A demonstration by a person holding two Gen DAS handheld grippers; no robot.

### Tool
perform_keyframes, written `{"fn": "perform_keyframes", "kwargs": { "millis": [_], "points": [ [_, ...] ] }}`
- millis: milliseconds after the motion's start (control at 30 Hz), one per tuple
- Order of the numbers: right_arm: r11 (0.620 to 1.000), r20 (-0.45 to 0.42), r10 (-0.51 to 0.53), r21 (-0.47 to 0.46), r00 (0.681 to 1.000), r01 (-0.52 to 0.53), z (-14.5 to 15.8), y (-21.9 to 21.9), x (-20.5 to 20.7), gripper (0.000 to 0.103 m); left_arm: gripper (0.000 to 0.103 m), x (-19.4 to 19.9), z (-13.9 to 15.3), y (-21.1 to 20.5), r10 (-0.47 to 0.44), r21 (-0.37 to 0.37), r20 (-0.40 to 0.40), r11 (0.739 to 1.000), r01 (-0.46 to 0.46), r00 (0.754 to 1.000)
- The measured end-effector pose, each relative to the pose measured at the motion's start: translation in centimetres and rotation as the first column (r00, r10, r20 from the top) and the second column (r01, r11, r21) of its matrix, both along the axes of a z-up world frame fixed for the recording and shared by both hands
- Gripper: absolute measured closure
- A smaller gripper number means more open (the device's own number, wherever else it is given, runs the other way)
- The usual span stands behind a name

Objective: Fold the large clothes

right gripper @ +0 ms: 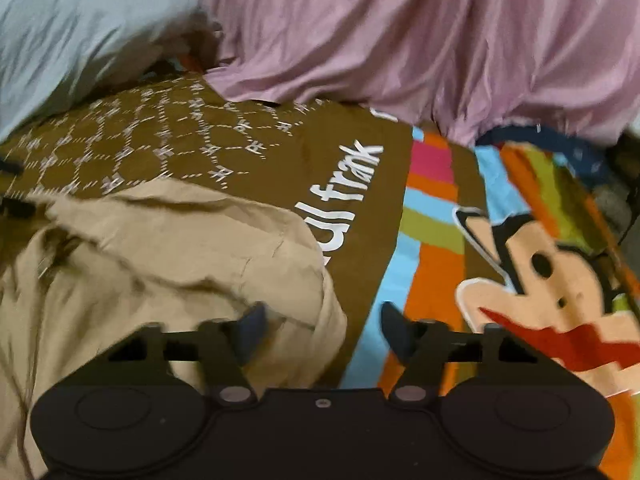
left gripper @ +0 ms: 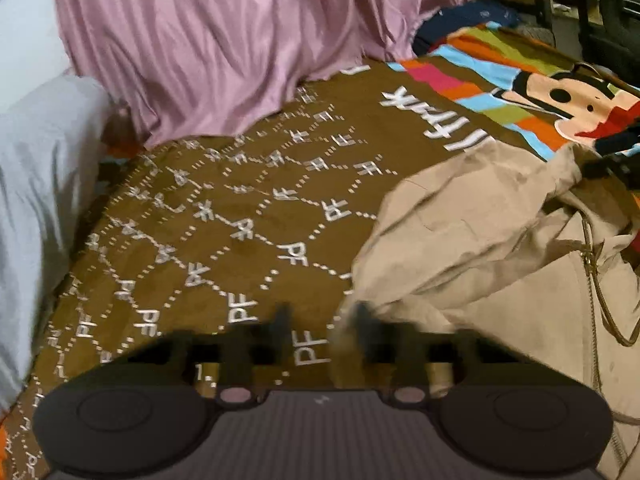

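bed: brown blanket [left gripper: 248, 216] with white PF print, striped cartoon-monkey panel [right gripper: 560, 280] on its right | behind blanket: pink sheet [left gripper: 224, 40] heaped | left of blanket: grey pillow [left gripper: 36, 184] | far right of blanket: dark furniture [left gripper: 600, 12], blurred

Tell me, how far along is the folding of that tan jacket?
Barely begun. The tan jacket lies crumpled on the brown blanket, zipper open, no neat fold visible. Both tongs, left and right, are open at the jacket's edges, gripping nothing. All the folding remains.
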State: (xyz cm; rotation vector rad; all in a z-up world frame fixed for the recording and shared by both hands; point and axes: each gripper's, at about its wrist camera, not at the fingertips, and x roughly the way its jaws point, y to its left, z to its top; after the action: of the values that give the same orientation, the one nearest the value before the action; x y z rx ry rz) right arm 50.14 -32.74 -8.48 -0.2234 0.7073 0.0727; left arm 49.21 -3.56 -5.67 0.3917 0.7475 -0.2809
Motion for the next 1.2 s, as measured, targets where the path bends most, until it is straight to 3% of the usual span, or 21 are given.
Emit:
{"fn": "perform_keyframes", "kwargs": {
  "millis": [33, 67, 100, 167, 233, 333, 400, 467, 567, 700, 767, 867, 1000, 1133, 1200],
  "points": [
    [1.000, -0.015, -0.018, 0.025, 1.000, 0.018, -0.2, -0.2, 0.8, 0.070, 0.097, 0.0, 0.0, -0.1, 0.001, -0.001, -0.005, 1.000, -0.001, 1.000],
    [0.998, -0.026, -0.034, 0.050, 0.999, 0.035, -0.2, -0.5, 1.2, 0.093, 0.099, -0.2, 0.1, -0.2, 0.010, 0.004, 0.014, 1.000, -0.010, 1.000],
    [0.997, -0.024, -0.042, 0.067, 0.999, 0.044, -0.2, -0.6, 1.1, 0.099, 0.100, -0.8, 0.4, -0.1, 0.021, 0.002, 0.058, 1.000, -0.021, 0.998],
    [0.997, 0.016, -0.040, 0.071, 0.999, 0.039, 0.4, -0.5, 0.5, 0.100, 0.100, -2.2, 1.2, 0.3, 0.062, -0.027, 0.153, 0.998, -0.059, 0.986],
    [0.999, 0.140, -0.026, 0.033, 0.990, 0.021, 1.6, 0.0, -1.5, 0.101, 0.100, -3.7, 2.2, 1.3, 0.124, -0.101, 0.238, 0.990, -0.102, 0.963],
    [0.997, 0.307, -0.018, 0.080, 0.952, -0.007, 3.8, 0.2, -5.2, 0.101, 0.100, -6.8, 3.6, 3.4, 0.198, -0.273, 0.340, 0.956, -0.105, 0.919],
    [0.997, 0.397, 0.010, 0.068, 0.918, -0.040, 4.7, 0.9, -8.1, 0.101, 0.100, -9.2, 3.6, 4.2, 0.214, -0.311, 0.394, 0.946, -0.089, 0.894],
    [0.995, 0.462, 0.073, 0.029, 0.884, -0.097, 4.9, 1.3, -11.2, 0.101, 0.100, -11.7, 3.0, 4.6, 0.160, -0.253, 0.465, 0.966, -0.042, 0.871],
    [0.978, 0.471, 0.207, -0.136, 0.858, -0.161, 3.7, 1.9, -15.0, 0.101, 0.100, -14.9, 0.7, 4.2, 0.012, -0.054, 0.557, 0.998, 0.022, 0.830],
    [0.905, 0.358, 0.342, -0.375, 0.869, -0.202, -0.1, 2.1, -18.3, 0.101, 0.100, -17.0, -3.0, 2.9, -0.152, 0.167, 0.592, 0.984, 0.064, 0.792],
    [0.861, 0.309, 0.386, -0.460, 0.869, -0.219, -2.2, 2.3, -18.9, 0.101, 0.101, -17.5, -4.3, 1.8, -0.190, 0.227, 0.597, 0.972, 0.063, 0.779],
    [0.822, 0.230, 0.396, -0.520, 0.889, -0.231, -5.1, 2.9, -18.7, 0.101, 0.101, -17.2, -6.3, 0.3, -0.237, 0.303, 0.562, 0.951, 0.070, 0.792],
    [0.787, 0.141, 0.383, -0.567, 0.913, -0.243, -8.2, 3.3, -17.2, 0.101, 0.101, -16.4, -9.6, -2.0, -0.326, 0.464, 0.423, 0.879, 0.108, 0.845],
    [0.755, 0.071, 0.380, -0.600, 0.922, -0.265, -10.5, 3.4, -16.1, 0.101, 0.101, -15.2, -11.6, -3.5, -0.360, 0.538, 0.307, 0.829, 0.152, 0.881],
    [0.751, 0.063, 0.378, -0.603, 0.924, -0.267, -11.0, 3.6, -15.7, 0.101, 0.101, -14.8, -11.9, -3.9, -0.357, 0.544, 0.296, 0.825, 0.150, 0.886]
  ]
}}
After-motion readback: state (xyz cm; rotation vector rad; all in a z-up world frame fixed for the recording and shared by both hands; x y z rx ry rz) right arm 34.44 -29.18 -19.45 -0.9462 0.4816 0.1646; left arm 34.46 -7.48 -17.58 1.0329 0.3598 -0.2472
